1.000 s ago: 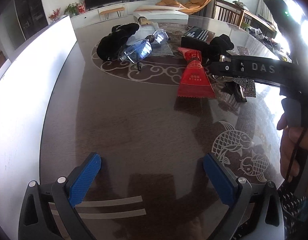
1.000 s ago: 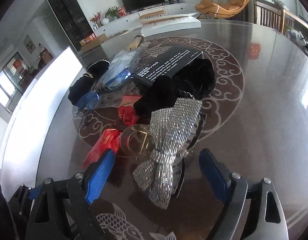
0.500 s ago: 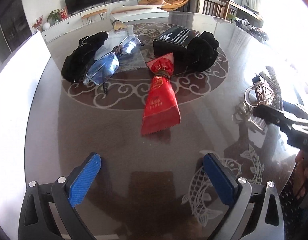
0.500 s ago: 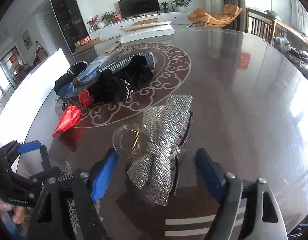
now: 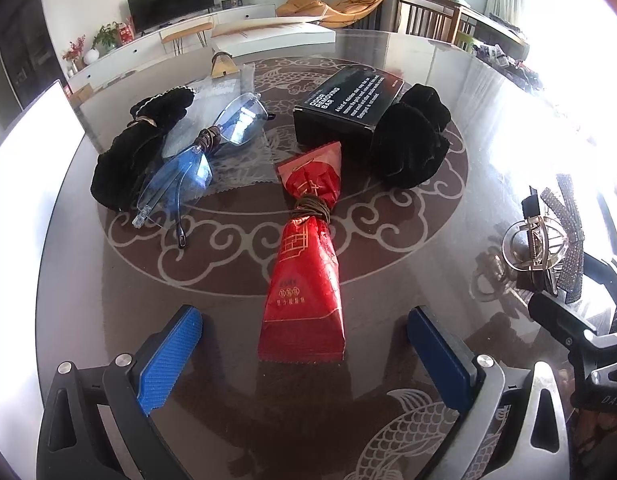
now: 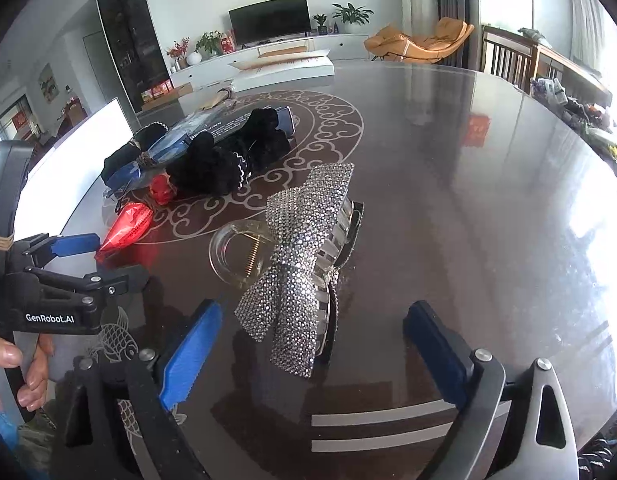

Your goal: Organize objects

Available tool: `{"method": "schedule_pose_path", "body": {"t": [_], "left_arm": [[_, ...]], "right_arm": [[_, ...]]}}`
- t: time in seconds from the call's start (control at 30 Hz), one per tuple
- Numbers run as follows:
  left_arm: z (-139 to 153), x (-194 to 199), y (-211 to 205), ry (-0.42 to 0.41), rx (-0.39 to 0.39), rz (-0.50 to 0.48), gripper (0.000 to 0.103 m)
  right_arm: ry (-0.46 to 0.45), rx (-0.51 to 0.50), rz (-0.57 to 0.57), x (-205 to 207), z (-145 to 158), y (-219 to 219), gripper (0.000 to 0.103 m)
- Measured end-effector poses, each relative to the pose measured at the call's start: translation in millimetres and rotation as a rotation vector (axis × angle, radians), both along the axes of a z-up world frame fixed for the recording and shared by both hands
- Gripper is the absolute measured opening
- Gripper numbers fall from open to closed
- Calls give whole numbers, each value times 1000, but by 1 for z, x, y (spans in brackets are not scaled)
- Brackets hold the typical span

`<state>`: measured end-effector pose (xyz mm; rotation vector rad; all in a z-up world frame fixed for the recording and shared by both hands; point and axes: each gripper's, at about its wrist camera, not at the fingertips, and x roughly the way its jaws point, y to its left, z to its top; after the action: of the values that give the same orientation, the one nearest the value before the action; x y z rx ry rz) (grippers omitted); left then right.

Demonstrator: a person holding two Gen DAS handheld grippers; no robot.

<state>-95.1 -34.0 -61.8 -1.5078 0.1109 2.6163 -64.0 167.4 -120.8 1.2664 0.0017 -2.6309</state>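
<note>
My left gripper point(image 5: 304, 356) is open and empty; a red foil packet point(image 5: 306, 280) tied with a brown band lies on the table just ahead, its near end between the blue pads. My right gripper point(image 6: 312, 354) is open, with a silver rhinestone bow hair claw point(image 6: 300, 256) resting on the table between and just ahead of its fingers. The claw also shows at the right of the left wrist view point(image 5: 548, 240). Further back lie blue-tinted glasses point(image 5: 196, 160), a black velvet scrunchie point(image 5: 408, 140), a black bow point(image 5: 136, 144) and a black box point(image 5: 348, 100).
The dark round table point(image 6: 468, 184) has a glossy patterned top. A white board point(image 5: 32, 152) stands along the left edge. A flat white box point(image 5: 268, 34) lies at the far edge. Chairs and furniture stand beyond the table's right side.
The left gripper has swung toward the red packet and closed in on it. The right gripper has drawn back from the pile, and the bow claw now lies apart from the other objects.
</note>
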Motion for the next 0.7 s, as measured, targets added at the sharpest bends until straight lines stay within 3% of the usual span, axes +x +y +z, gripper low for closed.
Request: {"method": "schedule_pose_path", "body": {"t": [0.33, 0.7], "left_arm": [[2, -45, 15, -59, -10, -70, 103], [1, -41, 19, 18, 3, -51, 103]], "right_arm": [[14, 79, 13, 5, -6, -11, 103], [33, 103, 14, 9, -9, -13, 103]]}}
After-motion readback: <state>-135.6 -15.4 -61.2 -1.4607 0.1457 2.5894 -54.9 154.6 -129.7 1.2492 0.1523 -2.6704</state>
